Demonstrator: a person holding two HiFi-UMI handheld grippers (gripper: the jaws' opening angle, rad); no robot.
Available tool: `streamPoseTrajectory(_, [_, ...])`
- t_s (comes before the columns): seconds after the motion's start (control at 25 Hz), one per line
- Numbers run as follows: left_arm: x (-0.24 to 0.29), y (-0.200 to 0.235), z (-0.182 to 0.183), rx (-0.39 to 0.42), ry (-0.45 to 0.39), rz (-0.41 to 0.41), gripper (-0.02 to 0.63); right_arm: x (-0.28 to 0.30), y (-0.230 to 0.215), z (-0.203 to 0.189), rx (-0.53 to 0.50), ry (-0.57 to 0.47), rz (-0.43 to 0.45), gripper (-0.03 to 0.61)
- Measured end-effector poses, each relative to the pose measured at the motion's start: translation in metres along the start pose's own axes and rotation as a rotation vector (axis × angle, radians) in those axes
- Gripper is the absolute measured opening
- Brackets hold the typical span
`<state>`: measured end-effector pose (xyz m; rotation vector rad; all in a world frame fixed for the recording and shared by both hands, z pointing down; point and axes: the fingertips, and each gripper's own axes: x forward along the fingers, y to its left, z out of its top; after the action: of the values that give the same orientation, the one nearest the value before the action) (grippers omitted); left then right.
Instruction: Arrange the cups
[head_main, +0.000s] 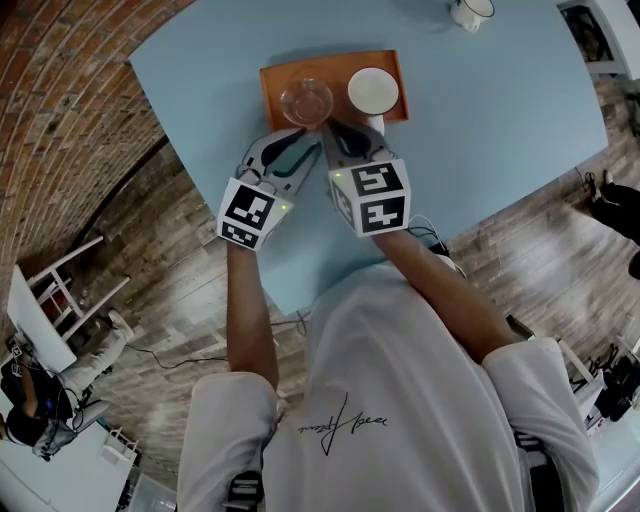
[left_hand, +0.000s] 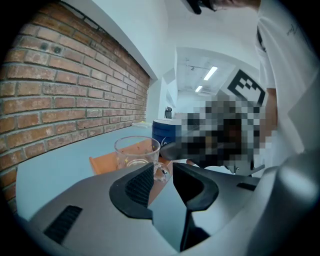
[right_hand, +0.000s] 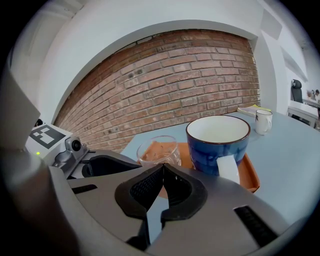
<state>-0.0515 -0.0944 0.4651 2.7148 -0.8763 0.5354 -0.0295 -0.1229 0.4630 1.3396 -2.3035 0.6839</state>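
An orange tray lies on the blue table. It holds a clear glass cup on the left and a blue mug with a white inside on the right. Both grippers sit side by side just in front of the tray. My left gripper is open by a narrow gap. In the left gripper view the glass cup stands on the tray, its small handle right at my gripper tips. My right gripper is shut and empty, with the glass cup and blue mug just beyond it.
A small white mug stands alone at the table's far side, also seen as the white mug in the right gripper view. A brick wall runs along the table's left. A white chair stands on the floor at lower left.
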Motion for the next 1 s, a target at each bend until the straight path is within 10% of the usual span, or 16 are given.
streamPoseTrajectory(1.0, [0.0003, 0.0019, -0.0007, -0.035, -0.019, 0.012, 0.124, 0.0037, 0.0002, -0.0013, 0.000, -0.001, 0.008, 0.023])
